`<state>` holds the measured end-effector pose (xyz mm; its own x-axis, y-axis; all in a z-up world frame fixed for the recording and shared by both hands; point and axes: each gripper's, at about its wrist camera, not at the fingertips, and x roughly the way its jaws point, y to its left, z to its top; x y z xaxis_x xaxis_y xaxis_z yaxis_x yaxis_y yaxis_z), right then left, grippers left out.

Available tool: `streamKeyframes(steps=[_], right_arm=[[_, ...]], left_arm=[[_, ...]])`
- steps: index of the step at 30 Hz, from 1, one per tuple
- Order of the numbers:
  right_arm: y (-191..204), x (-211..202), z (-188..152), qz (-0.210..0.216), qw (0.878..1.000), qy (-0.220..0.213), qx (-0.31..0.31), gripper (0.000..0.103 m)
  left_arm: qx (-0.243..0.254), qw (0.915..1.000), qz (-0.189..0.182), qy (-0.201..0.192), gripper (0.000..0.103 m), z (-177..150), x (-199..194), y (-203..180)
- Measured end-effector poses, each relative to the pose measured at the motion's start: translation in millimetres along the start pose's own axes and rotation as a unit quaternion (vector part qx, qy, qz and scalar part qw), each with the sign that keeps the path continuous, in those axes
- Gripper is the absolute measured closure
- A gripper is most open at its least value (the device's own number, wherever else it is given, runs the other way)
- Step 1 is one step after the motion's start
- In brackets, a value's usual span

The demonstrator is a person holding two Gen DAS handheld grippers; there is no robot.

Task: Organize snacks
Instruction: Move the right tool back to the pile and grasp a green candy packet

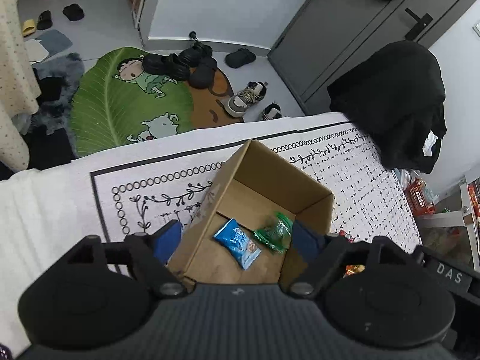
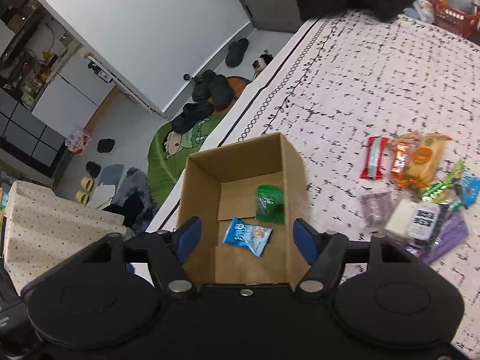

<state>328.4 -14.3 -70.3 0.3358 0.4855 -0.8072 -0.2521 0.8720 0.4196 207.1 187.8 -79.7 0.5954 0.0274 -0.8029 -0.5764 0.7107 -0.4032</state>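
An open cardboard box (image 1: 264, 165) (image 2: 234, 156) stands on the patterned white cloth. On its floor lie a blue snack packet (image 1: 237, 243) (image 2: 247, 235) and a green snack packet (image 1: 274, 232) (image 2: 269, 202). My left gripper (image 1: 240, 237) hovers over the box, open, its blue pads (image 1: 166, 241) wide apart with nothing between them. My right gripper (image 2: 246, 235) also hangs above the box, open and empty, its pads (image 2: 189, 235) straddling the box's width. A pile of several loose snack packets (image 2: 420, 186) lies on the cloth to the right of the box.
The cloth (image 2: 375, 75) covers a raised surface whose far edge drops to a floor with a green leaf rug (image 1: 126, 102) and shoes (image 1: 246, 99). A black garment (image 1: 396, 102) hangs at the right. A red basket (image 2: 456, 18) sits at the far right corner.
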Motion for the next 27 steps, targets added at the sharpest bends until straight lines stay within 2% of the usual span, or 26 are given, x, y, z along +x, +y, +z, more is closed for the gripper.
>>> streamKeyframes(steps=[5,7,10,15,21,27], right_arm=[[-8,-21,-8,-0.009,1.0,-0.018,-0.005,0.018],[-11,-29,-12,-0.01,1.0,-0.024,-0.005,0.016],[-17,-41,-18,-0.006,1.0,-0.031,-0.003,0.009],[-25,-59,-29,-0.003,0.999,-0.042,-0.004,0.005],[-40,-85,-41,0.004,0.998,-0.065,-0.014,0.0],[-55,-103,-59,-0.003,0.996,-0.082,-0.023,0.0]], left_arm=[[0.007,1.0,0.004,-0.005,0.019,-11,-15,0],[0.011,0.9999,0.006,-0.008,0.013,-16,-20,-2],[0.017,0.9997,0.007,-0.013,0.01,-24,-29,-5],[0.03,0.9992,0.008,-0.026,0.0,-35,-44,-16],[0.05,0.9981,0.003,-0.035,0.0,-49,-60,-31],[0.061,0.9972,0.004,-0.043,0.0,-69,-71,-42]])
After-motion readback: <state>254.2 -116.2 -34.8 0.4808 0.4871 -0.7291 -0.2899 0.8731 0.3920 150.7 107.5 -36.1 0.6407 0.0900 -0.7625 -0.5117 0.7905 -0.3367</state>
